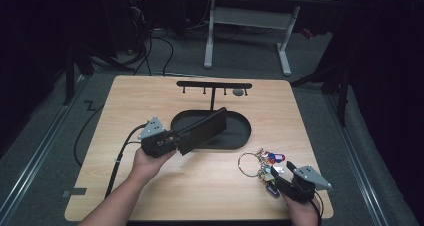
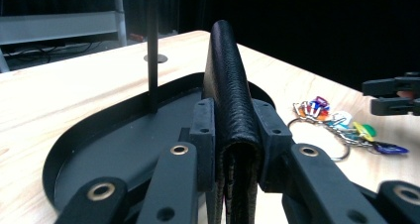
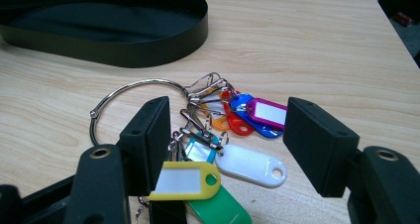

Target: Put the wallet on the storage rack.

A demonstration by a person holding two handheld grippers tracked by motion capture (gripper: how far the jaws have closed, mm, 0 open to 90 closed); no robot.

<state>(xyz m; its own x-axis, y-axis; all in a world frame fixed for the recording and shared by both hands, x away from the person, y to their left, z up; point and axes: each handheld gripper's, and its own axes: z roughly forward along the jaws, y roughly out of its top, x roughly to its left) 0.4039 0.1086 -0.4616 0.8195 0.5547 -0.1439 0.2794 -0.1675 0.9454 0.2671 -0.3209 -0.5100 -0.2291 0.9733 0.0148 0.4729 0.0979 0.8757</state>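
Note:
A black leather wallet sticks out level over the near left rim of a black oval tray. My left gripper is shut on the wallet's near end. In the left gripper view the wallet stands on edge, squeezed between both pads, above the tray. A bunch of keys with coloured tags on a big metal ring lies on the table at the front right. My right gripper is open around it. In the right gripper view the tags lie on the wood between the gripper's spread pads, which do not press them.
A black T-shaped hook rack rises from the tray's far side; its post shows just left of the wallet. A small grey disc lies on the table behind it. The wooden table ends close behind the rack.

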